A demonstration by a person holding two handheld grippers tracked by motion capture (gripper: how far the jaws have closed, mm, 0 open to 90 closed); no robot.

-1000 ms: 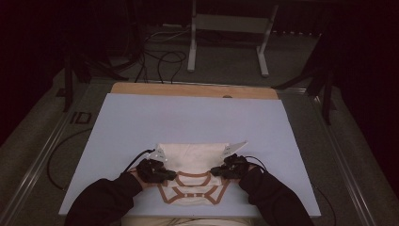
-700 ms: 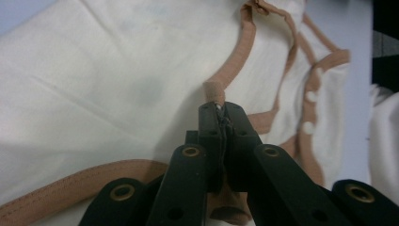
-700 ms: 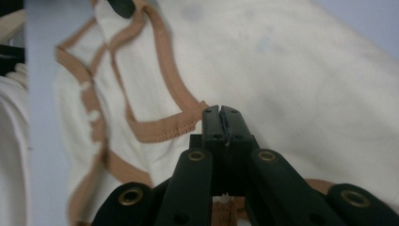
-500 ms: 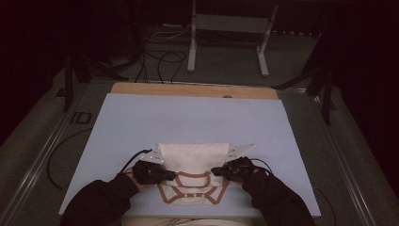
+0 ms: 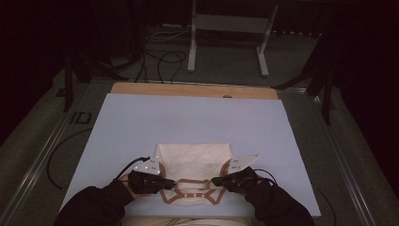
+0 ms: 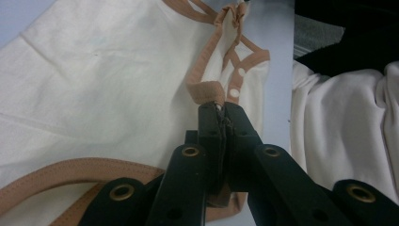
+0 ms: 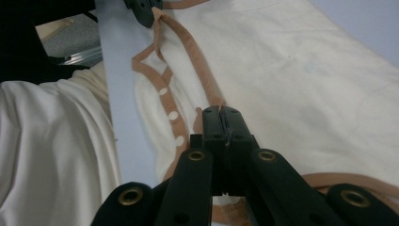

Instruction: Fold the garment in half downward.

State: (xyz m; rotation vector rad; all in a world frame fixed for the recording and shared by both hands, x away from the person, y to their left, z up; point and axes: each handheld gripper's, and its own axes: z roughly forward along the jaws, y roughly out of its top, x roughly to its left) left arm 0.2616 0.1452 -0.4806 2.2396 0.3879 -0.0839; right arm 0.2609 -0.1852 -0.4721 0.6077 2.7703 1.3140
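A cream baby bodysuit [image 5: 193, 162] with tan trim lies flat at the near edge of the pale mat [image 5: 141, 122]. My left gripper [image 5: 170, 182] is shut on the tan trim at the garment's near left. In the left gripper view its jaws [image 6: 219, 107] pinch a fold of trim beside a white snap [image 6: 234, 92], with the cream cloth [image 6: 94, 84] beyond. My right gripper [image 5: 214, 181] is shut on the trim at the near right. The right gripper view shows its jaws [image 7: 221, 112] clamped on the tan band, snaps [image 7: 173, 115] to the left, and the left gripper [image 7: 143, 12] far off.
A wooden board [image 5: 193, 90] edges the mat's far side. A metal stand [image 5: 226, 28] and cables [image 5: 160, 56] lie on the floor beyond. A cable [image 5: 56, 155] loops off the mat's left edge. The person's cream clothing [image 6: 339, 122] sits at the near table edge.
Both grippers have drawn back toward the person, still holding the trim. The bodysuit's far part, crumpled before, now lies smoother and squarer.
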